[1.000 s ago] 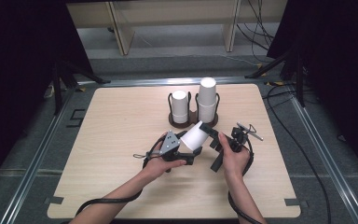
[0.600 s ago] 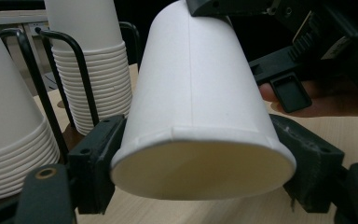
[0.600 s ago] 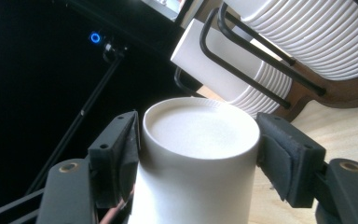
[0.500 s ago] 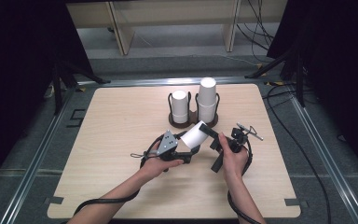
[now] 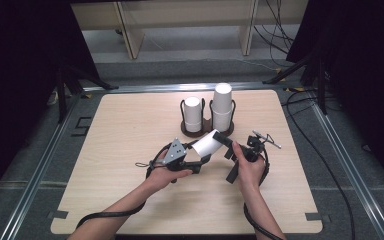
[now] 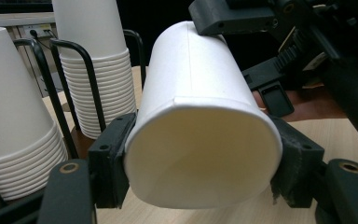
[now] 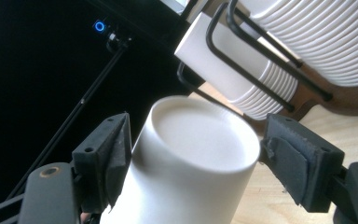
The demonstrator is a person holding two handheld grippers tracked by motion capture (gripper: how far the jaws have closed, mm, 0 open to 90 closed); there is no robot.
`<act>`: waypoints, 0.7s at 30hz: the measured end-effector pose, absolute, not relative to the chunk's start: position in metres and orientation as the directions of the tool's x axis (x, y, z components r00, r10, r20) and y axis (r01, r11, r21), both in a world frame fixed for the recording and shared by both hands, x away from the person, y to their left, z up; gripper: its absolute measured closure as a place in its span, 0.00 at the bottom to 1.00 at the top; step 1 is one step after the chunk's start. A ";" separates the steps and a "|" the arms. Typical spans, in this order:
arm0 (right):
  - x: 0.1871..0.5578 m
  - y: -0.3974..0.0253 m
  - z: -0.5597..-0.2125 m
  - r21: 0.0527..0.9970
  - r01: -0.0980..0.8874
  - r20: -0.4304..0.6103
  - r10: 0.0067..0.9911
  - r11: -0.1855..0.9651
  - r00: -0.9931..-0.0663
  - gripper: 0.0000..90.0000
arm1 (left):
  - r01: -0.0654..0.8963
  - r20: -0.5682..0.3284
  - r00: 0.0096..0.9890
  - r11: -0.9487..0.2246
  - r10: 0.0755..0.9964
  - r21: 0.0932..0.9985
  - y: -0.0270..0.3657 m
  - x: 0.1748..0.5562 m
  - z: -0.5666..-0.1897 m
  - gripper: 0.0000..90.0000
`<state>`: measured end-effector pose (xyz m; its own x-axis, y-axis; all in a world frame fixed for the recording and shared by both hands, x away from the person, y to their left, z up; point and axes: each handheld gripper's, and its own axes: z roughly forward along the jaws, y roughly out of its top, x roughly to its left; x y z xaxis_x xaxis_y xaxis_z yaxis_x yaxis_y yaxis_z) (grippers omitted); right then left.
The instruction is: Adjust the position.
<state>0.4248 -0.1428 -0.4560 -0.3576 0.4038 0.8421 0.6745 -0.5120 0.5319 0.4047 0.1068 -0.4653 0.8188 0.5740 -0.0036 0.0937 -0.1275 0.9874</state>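
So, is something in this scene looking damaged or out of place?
Slightly. The paper cup held on its side between both grippers is squeezed: its open rim looks oval, not round, where the left gripper clamps it. The right gripper sits around its closed end. The two cup stacks stand upright in their holder.

We tip the paper cup (image 5: 209,144) a little further over than a second ago; in the high view it now lies more slanted between our two grippers, its closed end pointing up toward the right. Our left gripper (image 5: 198,159) slides slightly leftward and lower on the table, its jaws clamped on the cup's wide rim end. Our right gripper (image 5: 223,140) shifts very little, its jaws straddling the cup's closed end.
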 end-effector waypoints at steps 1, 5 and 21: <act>0.425 -0.143 -0.456 0.532 0.675 0.842 0.404 -0.512 -0.358 0.27 | 0.091 -0.003 0.821 -0.127 0.570 0.988 0.107 0.405 -0.465 0.36; 0.425 -0.145 -0.453 0.580 0.629 0.811 0.437 -0.518 -0.389 0.27 | 0.099 0.002 0.828 -0.149 0.561 0.984 0.112 0.405 -0.463 0.37; 0.425 -0.156 -0.446 0.744 0.495 0.668 0.518 -0.449 -0.535 0.24 | 0.105 0.011 0.844 -0.185 0.536 0.977 0.126 0.405 -0.459 0.37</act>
<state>0.4247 -0.1563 -0.4464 -0.5350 0.5176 0.6678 0.4949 -0.4485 0.7442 0.4046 0.1262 -0.4592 0.8443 0.5357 0.0106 0.1053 -0.1852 0.9771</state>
